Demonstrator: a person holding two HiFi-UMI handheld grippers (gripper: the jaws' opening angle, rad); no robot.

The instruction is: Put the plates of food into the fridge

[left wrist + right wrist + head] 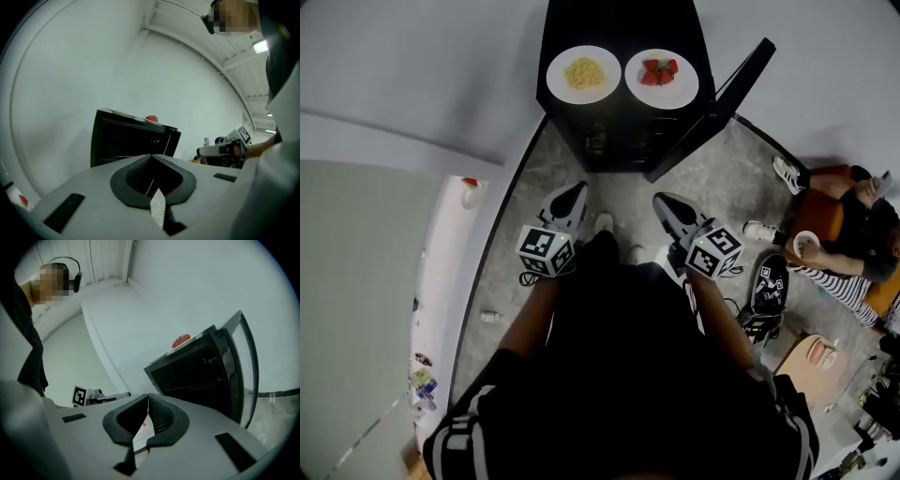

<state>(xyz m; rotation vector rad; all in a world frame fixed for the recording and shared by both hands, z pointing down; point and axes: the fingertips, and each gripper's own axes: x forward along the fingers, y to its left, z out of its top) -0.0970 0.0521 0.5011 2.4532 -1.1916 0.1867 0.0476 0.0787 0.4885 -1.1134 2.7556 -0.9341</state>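
Grey floor [511, 244]; open fridge [623, 131] at twelve o'clock, noodle plate [584, 74] and strawberry plate [662, 79] atop; your left gripper [577, 190] and right gripper [661, 200] clenched, empty; likely approach step, so unclench next for a plate.

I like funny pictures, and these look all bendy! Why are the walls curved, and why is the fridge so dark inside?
Head view: the wide lens bends straight edges; the fridge is deep shadow inside, while the pasta plate and strawberry plate look bright. Left gripper view: the wall bulges like a bowl, and a ceiling lamp glares top right. Right gripper view: the fridge door curves.
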